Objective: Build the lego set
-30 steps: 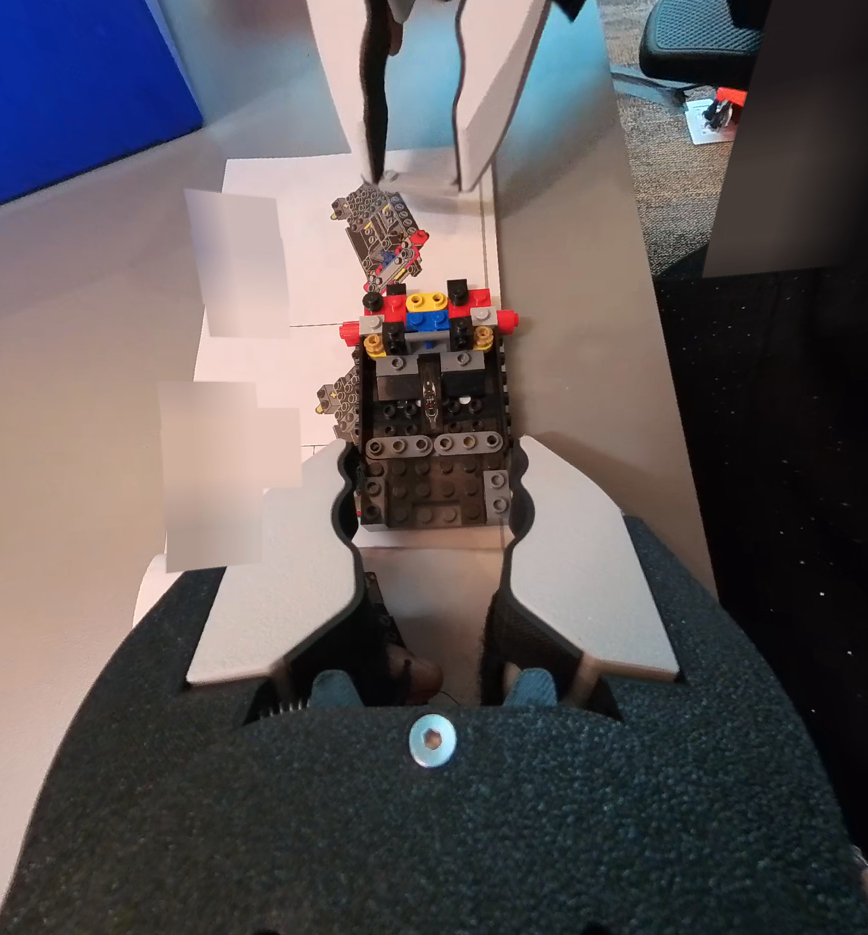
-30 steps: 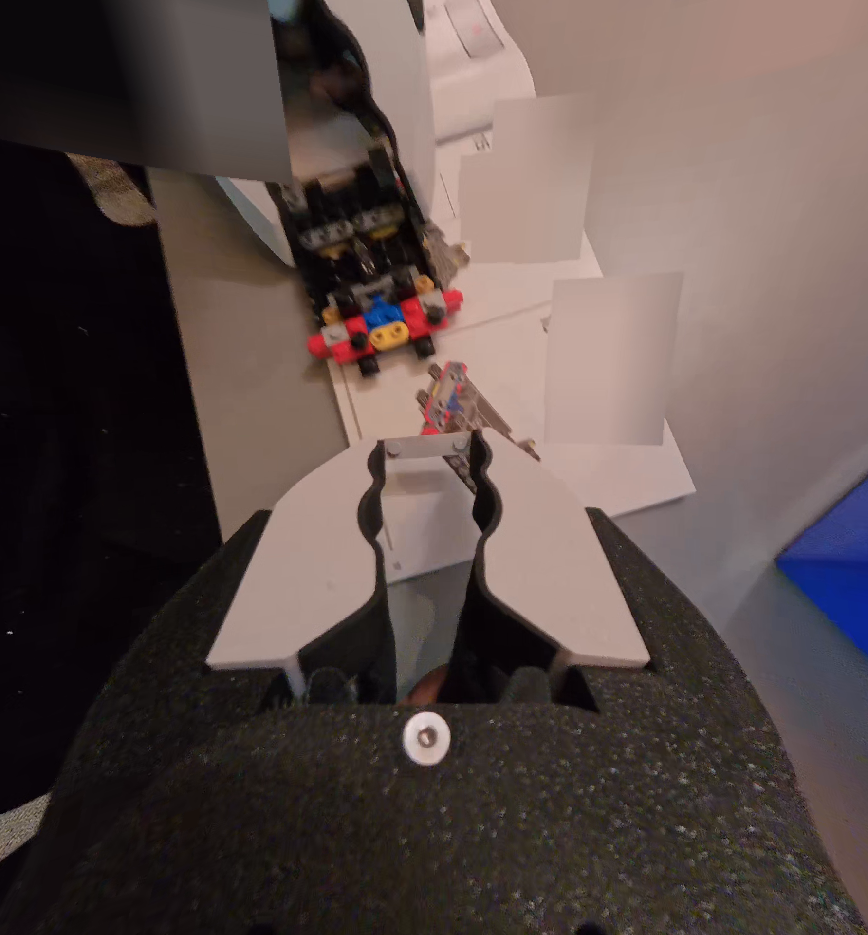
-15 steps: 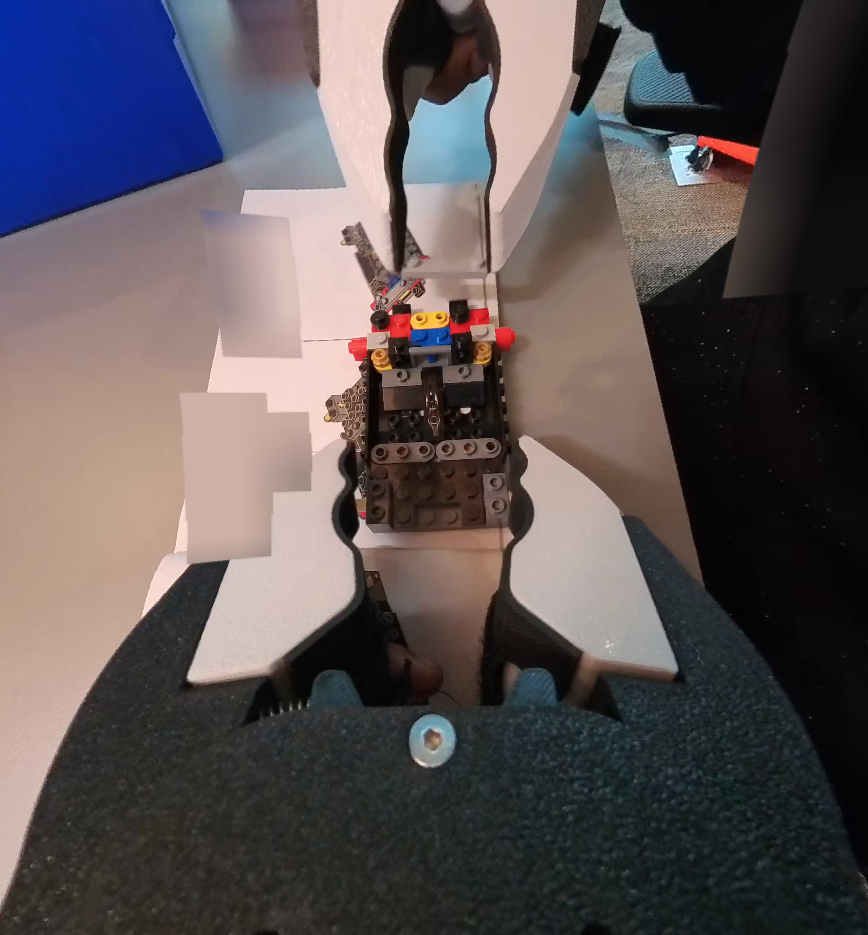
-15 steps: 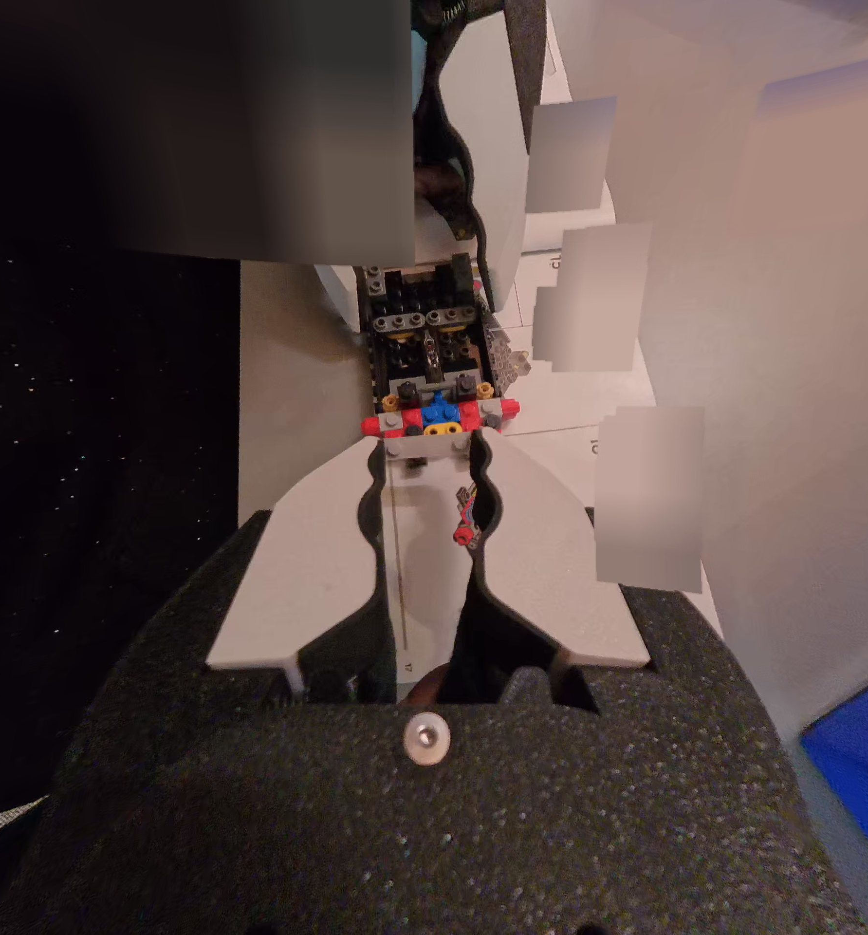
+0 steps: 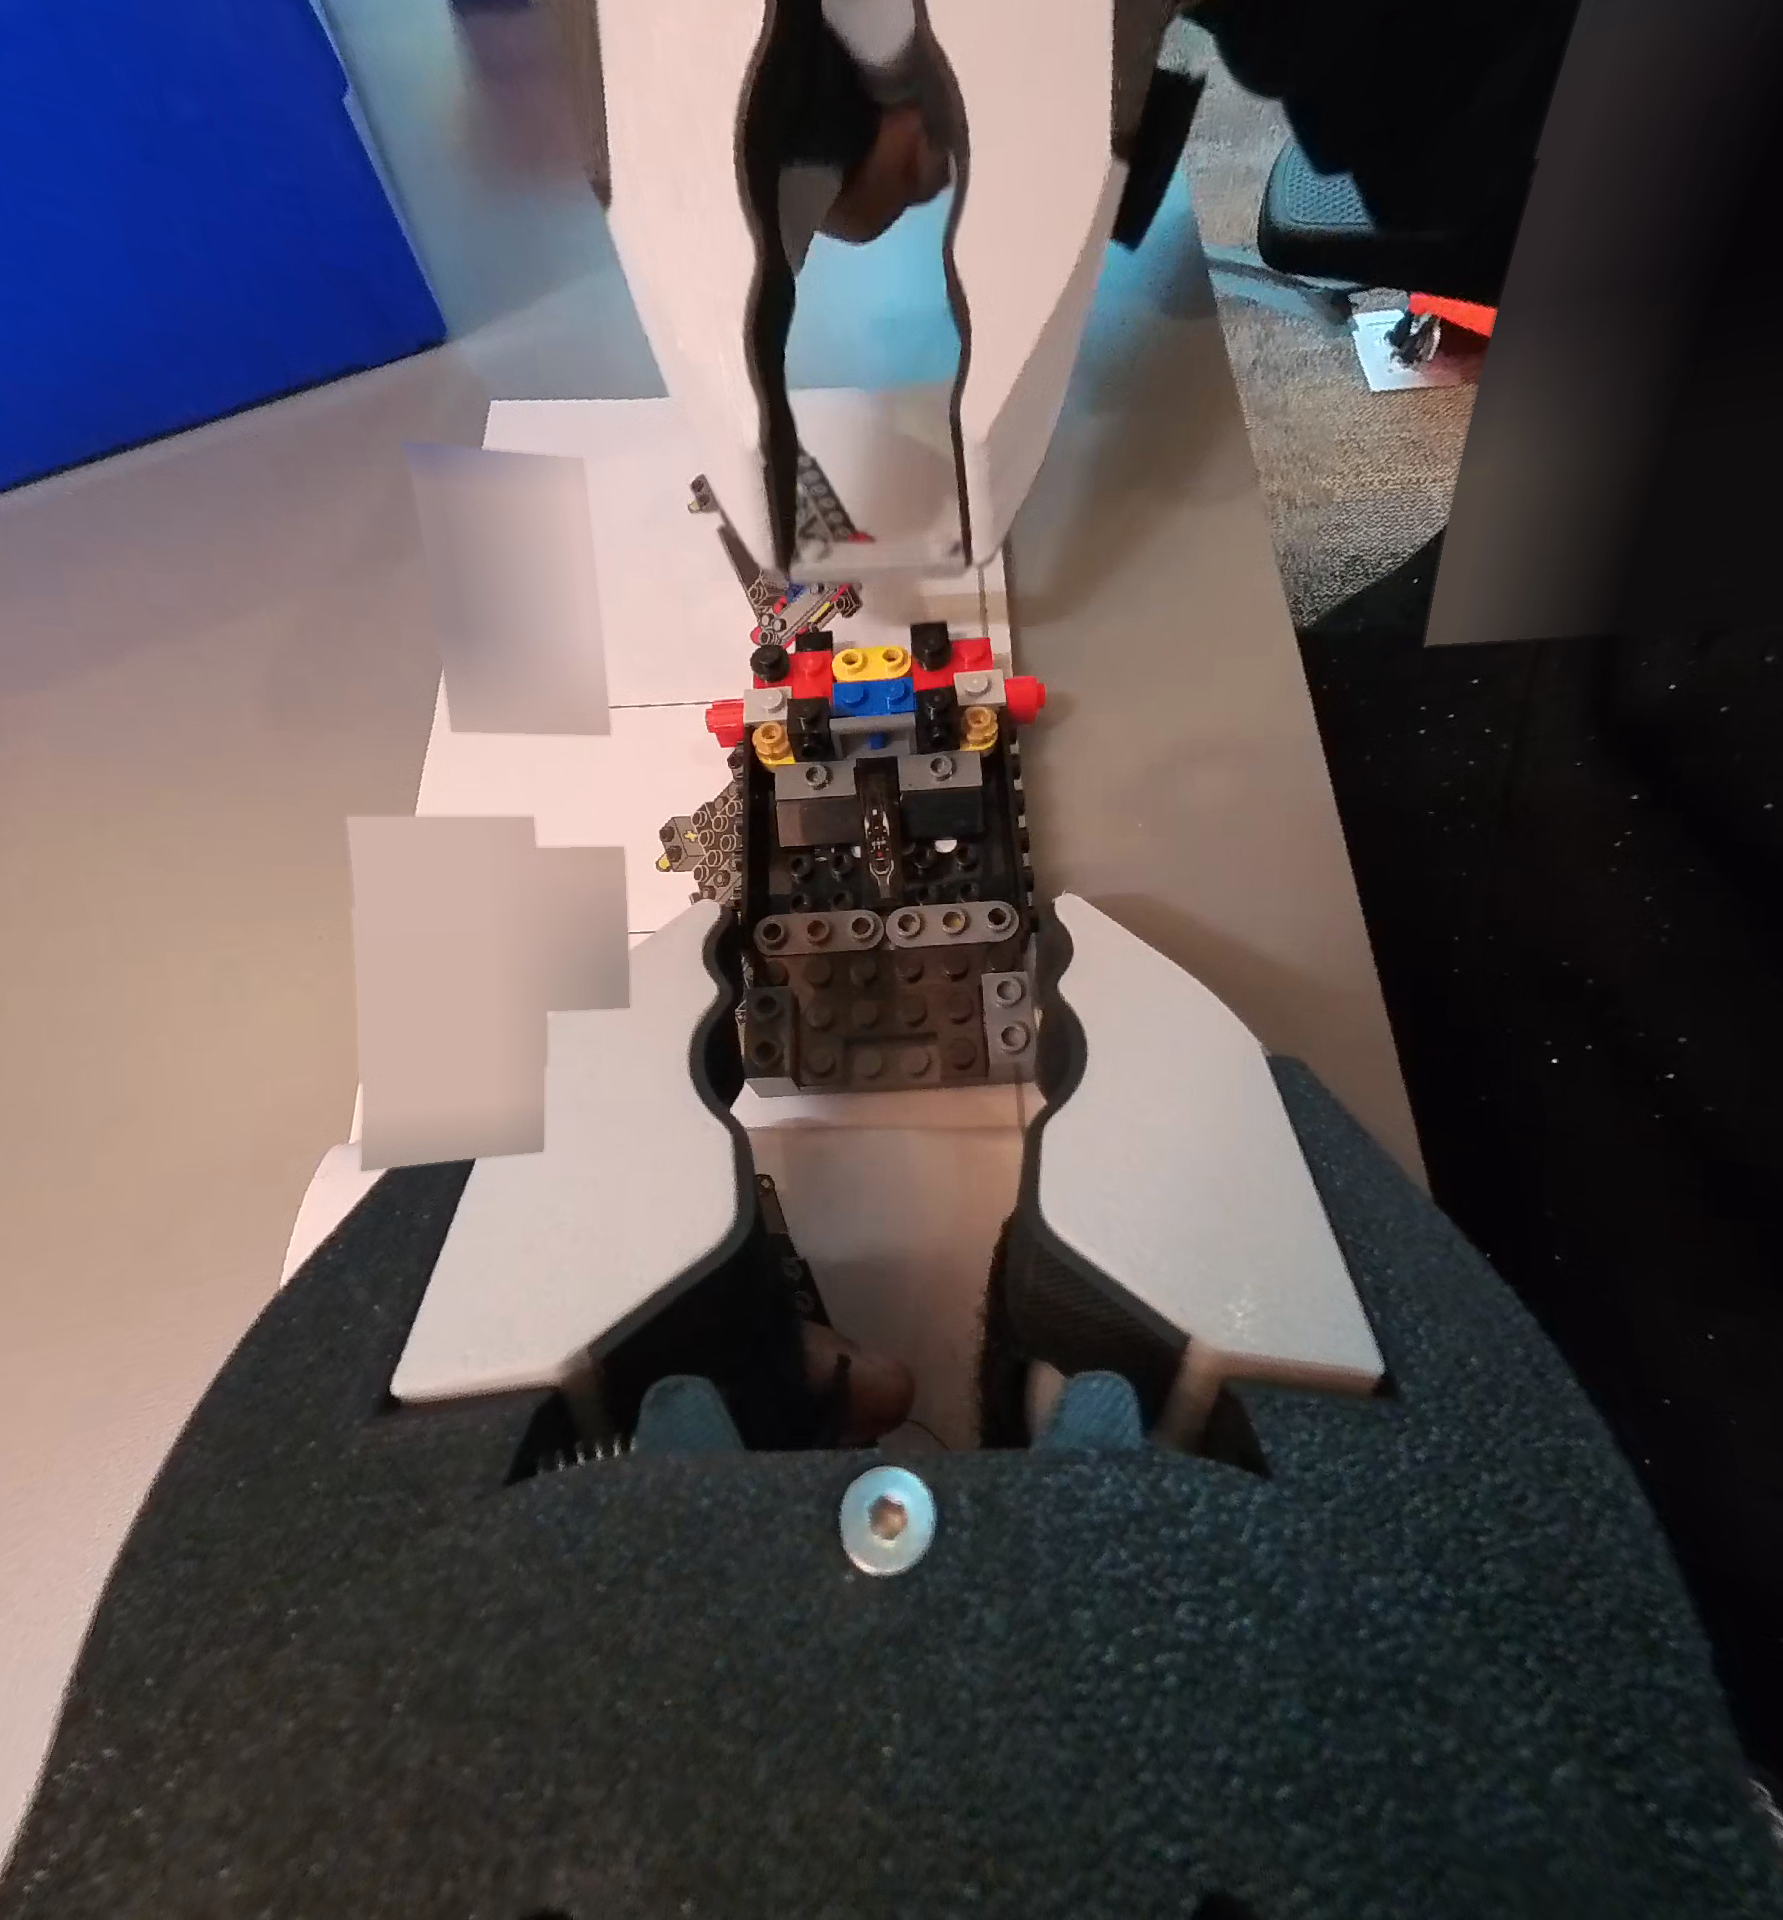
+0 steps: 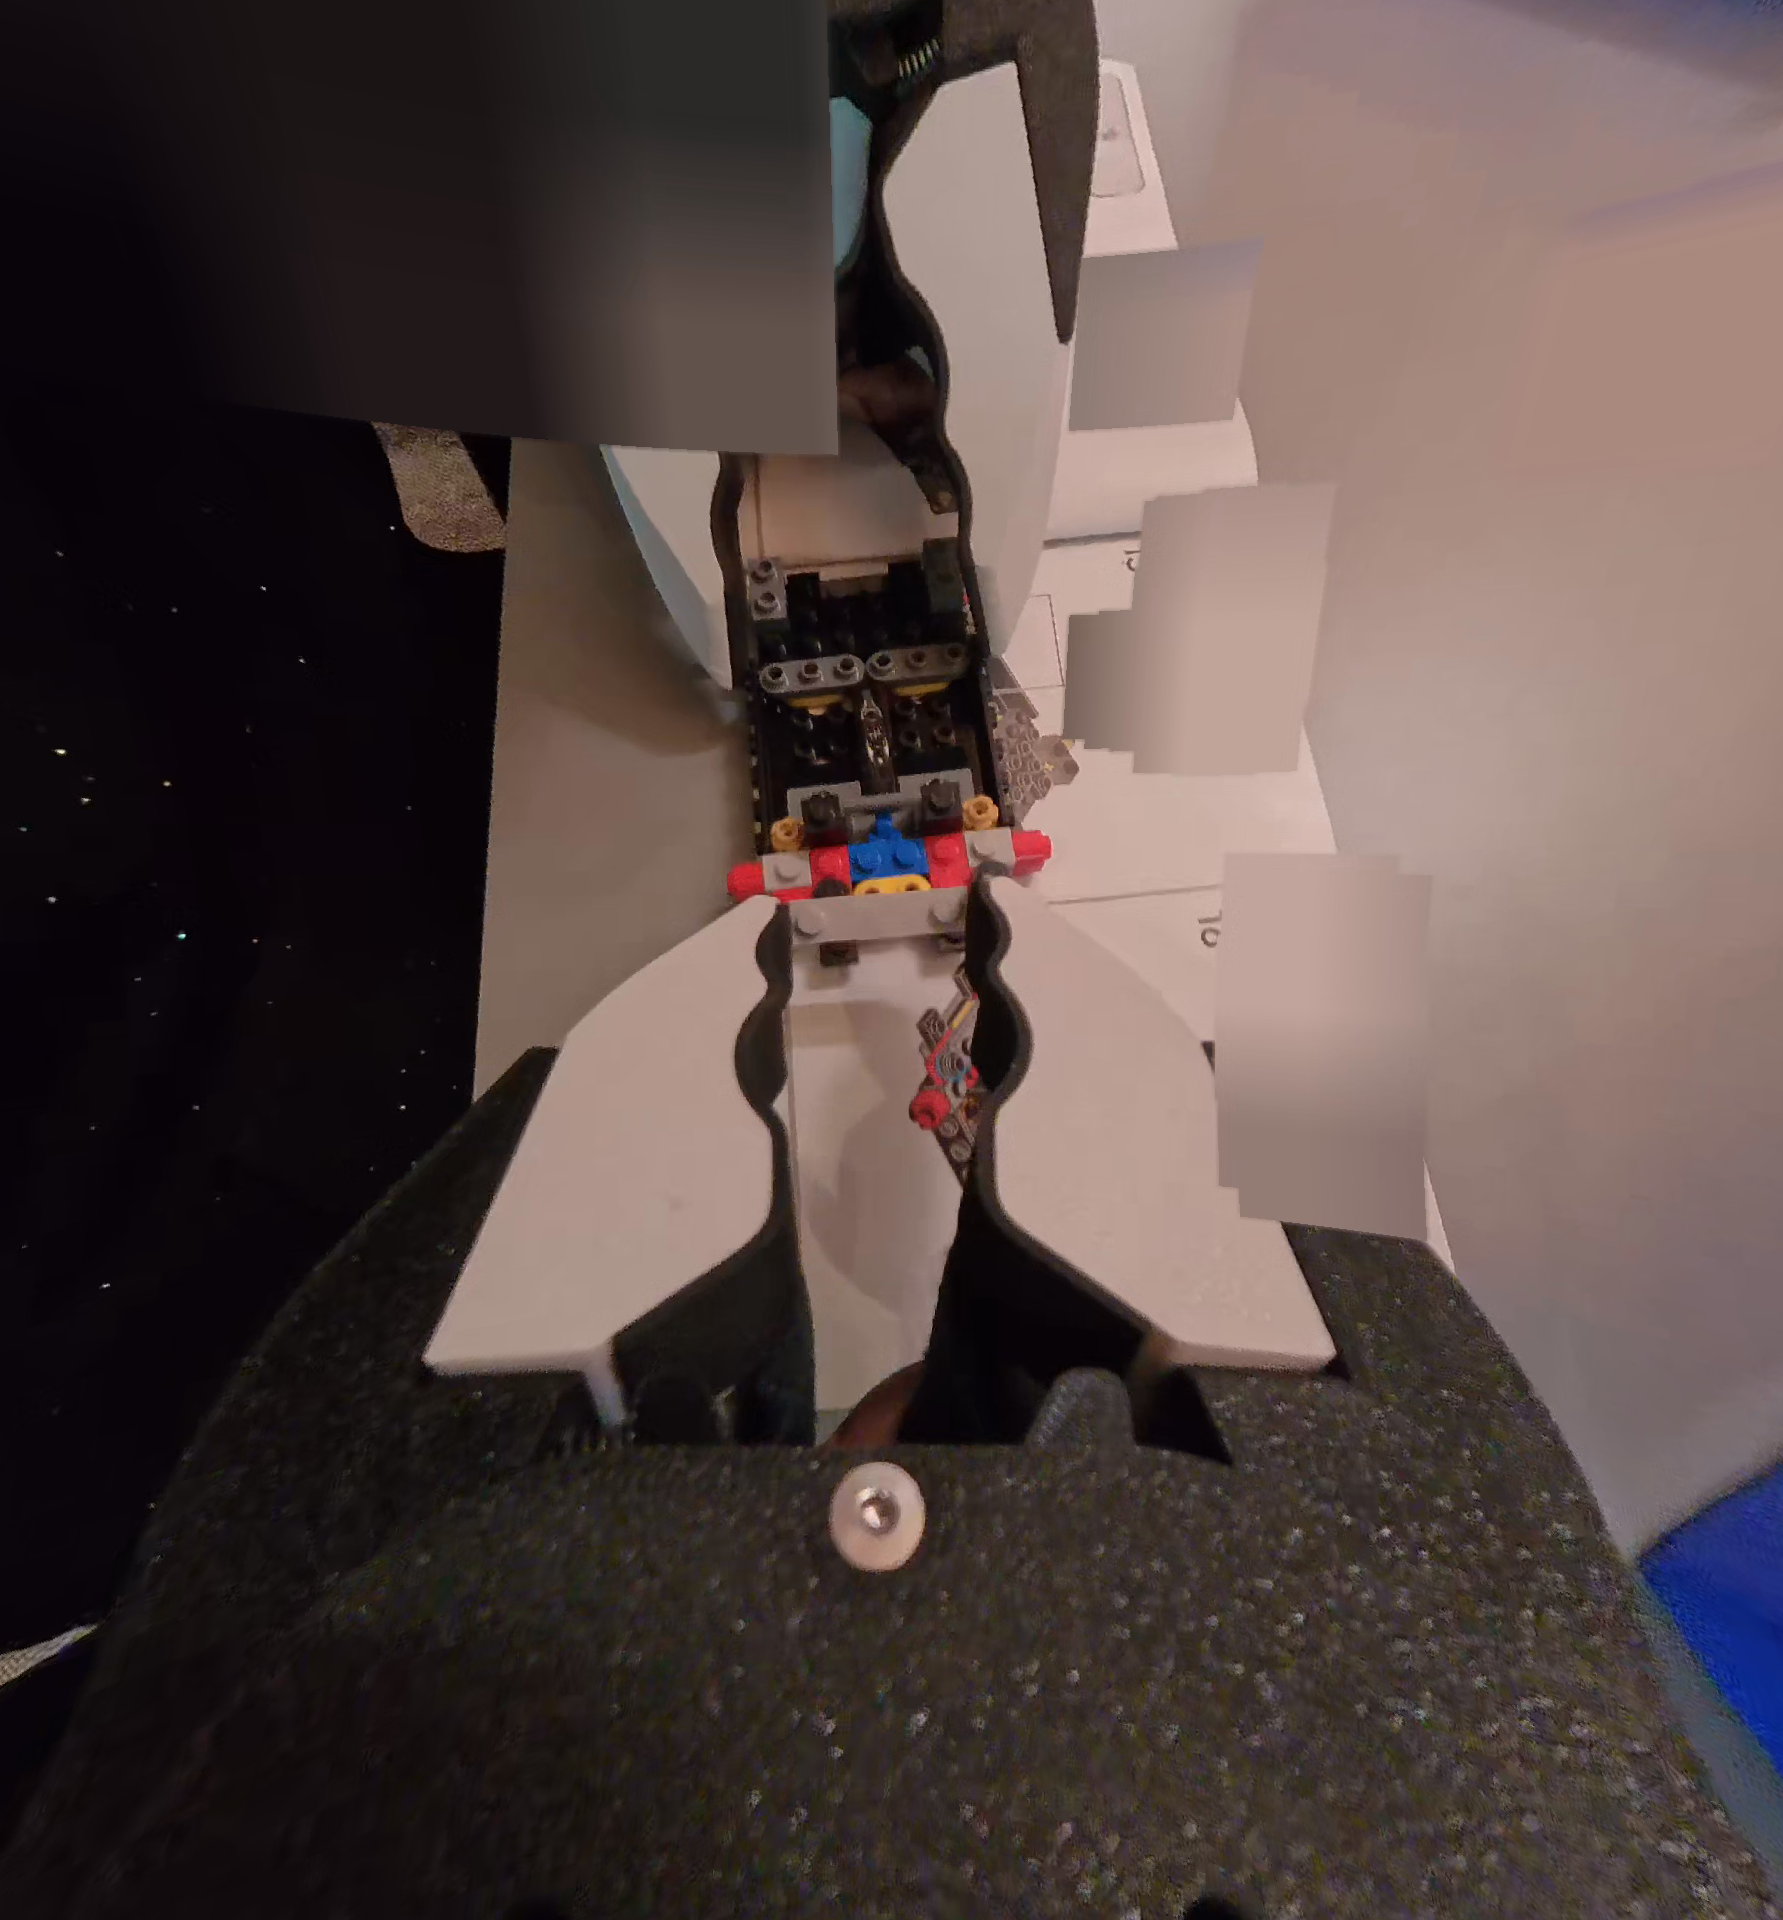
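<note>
The lego model (image 5: 882, 883) is a black studded chassis with a red, blue and yellow front end, resting on white paper near the table's right edge. My left gripper (image 5: 885, 935) is shut on its near end, one finger on each side. In the right wrist view the model (image 6: 866, 727) lies straight ahead, with the left gripper (image 6: 856, 582) clamping its far end. My right gripper (image 6: 876, 909) is shut on a light grey plate (image 6: 871, 920), held just short of the coloured front end. The right gripper (image 5: 871, 556) also shows in the left wrist view, beyond the model.
A loose grey wing piece (image 5: 804, 603) with red and blue parts lies under the right gripper (image 6: 949, 1070). Another grey wing piece (image 5: 710, 842) sits by the model's side. White instruction sheets (image 5: 658, 748) cover the table. Table edge and dark floor (image 5: 1593, 935) are right; a blue panel (image 5: 139, 208) is left. My right fingertips sit around 7 cm from my left ones.
My right gripper has carried the grey plate in toward the model's coloured front end, from well off it to almost touching. My left gripper has kept its hold on the model.
</note>
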### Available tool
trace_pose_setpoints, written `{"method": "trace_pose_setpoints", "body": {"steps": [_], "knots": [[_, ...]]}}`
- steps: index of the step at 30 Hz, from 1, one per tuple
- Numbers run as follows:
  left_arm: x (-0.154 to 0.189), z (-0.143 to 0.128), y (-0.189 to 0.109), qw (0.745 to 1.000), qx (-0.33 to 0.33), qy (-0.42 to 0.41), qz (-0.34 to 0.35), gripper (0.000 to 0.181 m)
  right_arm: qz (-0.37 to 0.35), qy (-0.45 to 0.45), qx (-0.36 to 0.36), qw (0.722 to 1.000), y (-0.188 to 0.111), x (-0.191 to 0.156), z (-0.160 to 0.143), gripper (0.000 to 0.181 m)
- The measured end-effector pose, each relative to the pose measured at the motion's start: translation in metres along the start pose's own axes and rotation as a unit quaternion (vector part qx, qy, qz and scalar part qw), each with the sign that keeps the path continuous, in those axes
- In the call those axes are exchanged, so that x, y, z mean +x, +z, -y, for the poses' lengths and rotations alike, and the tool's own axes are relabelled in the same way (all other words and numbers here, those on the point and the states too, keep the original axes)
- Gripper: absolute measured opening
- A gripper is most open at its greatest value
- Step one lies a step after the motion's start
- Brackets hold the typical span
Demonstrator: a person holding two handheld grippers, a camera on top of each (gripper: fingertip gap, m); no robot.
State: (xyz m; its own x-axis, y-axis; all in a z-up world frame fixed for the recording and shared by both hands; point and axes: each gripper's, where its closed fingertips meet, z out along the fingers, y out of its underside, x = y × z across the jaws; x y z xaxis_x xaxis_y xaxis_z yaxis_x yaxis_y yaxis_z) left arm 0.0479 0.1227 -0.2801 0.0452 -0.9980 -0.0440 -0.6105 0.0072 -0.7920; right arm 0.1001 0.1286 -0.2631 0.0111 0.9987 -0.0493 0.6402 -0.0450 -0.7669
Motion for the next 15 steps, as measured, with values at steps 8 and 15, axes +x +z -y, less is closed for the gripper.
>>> {"method": "trace_pose_setpoints", "body": {"steps": [8,15], "knots": [[0.000,0.000,0.000,1.000,0.000,0.002,0.000,0.054,0.013,-0.003,-0.019,1.000,0.010,0.004,0.001,0.032],[0.000,0.000,0.000,1.000,-0.001,0.003,0.001,0.054,0.019,-0.004,-0.032,0.999,0.013,0.005,-0.001,0.032]]}}
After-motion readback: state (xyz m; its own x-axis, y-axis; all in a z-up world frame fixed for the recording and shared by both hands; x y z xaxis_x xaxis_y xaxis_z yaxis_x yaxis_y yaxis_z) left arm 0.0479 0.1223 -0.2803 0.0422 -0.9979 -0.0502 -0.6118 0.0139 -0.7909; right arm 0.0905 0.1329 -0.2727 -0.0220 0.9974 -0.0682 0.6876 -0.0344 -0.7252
